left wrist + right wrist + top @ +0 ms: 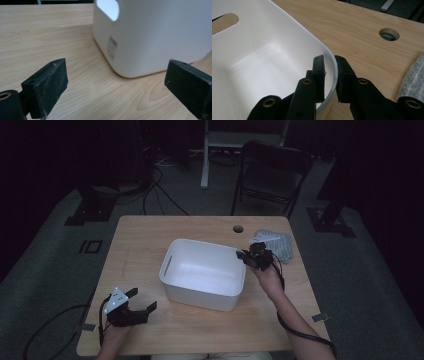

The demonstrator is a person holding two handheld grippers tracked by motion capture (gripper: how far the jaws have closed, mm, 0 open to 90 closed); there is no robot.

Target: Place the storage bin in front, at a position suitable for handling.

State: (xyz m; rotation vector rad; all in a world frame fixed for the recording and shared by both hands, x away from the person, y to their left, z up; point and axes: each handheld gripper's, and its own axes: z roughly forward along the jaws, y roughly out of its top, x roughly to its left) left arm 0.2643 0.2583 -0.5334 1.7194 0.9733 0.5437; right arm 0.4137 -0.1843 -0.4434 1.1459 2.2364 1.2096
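Two tongs are at work over a pale wooden table [150,240]; your right tongs [329,75] are clamped on the rim of the white plastic bin [202,272], one jaw inside the wall and one outside, at the bin's far right corner as the high view has it; in the right gripper view the thin white wall runs straight between the two black jaws, which press it from both sides; your right hand [267,277] comes up from the bottom edge of the high view, its cable trailing back along the forearm; the bin sits upright near the middle of the table, open side up, with a slot handle cut into its left end wall; your left tongs [131,310] rest low at the near left of the table, a little apart from the bin, jaws spread wide with nothing between them; in the left gripper view those jaws frame bare wood, and beyond them stands the bin's rounded corner with a small printed label on its side; a folded grey cloth [275,244] lies at the far right of the table, just behind your right hand; a round cable hole [238,228] shows in the tabletop near the far edge; a dark folding chair [272,175] stands on the floor beyond.
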